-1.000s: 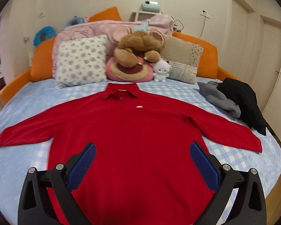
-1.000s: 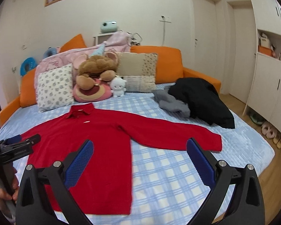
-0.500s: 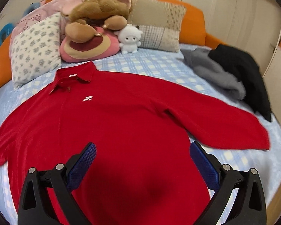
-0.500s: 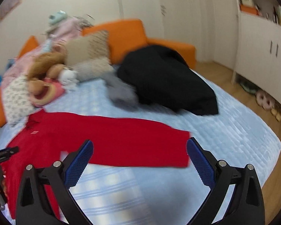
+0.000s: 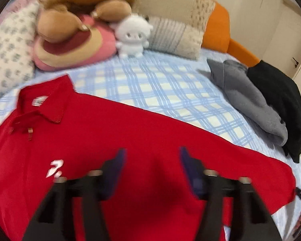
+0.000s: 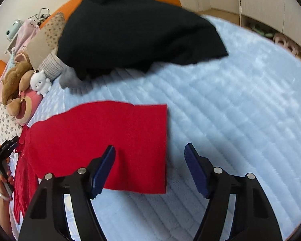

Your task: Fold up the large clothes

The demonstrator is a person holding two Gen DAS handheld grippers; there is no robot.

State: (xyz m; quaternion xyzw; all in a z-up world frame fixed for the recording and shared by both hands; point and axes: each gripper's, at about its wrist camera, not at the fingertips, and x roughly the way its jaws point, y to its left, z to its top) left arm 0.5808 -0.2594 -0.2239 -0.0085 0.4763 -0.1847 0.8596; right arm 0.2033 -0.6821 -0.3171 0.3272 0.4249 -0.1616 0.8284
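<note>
A red long-sleeved polo shirt (image 5: 114, 144) lies spread flat on the blue bed (image 6: 230, 100). In the left wrist view my left gripper (image 5: 151, 154) hangs low over the shirt's shoulder, right of the collar (image 5: 48, 108) and the white chest logo. Its jaws are closing with red cloth beneath them, and the pads (image 5: 118, 166) are blurred. In the right wrist view my right gripper (image 6: 149, 147) straddles the end of the shirt's sleeve (image 6: 130, 140). Its jaws are closing too, and the cuff edge lies between pads that stand apart from it.
A black garment (image 6: 138, 30) and a grey one (image 5: 246, 100) lie heaped on the bed beyond the sleeve. Pillows and plush toys (image 5: 132, 36) line the orange headboard (image 5: 218, 26). A hand (image 6: 4, 182) holds the left gripper at the right wrist view's left edge. Cupboards and slippers stand past the bed's edge.
Both grippers have dropped closer to the shirt. The left moved toward the collar and shoulder, the right swung over to the sleeve end. Both pairs of jaws have narrowed.
</note>
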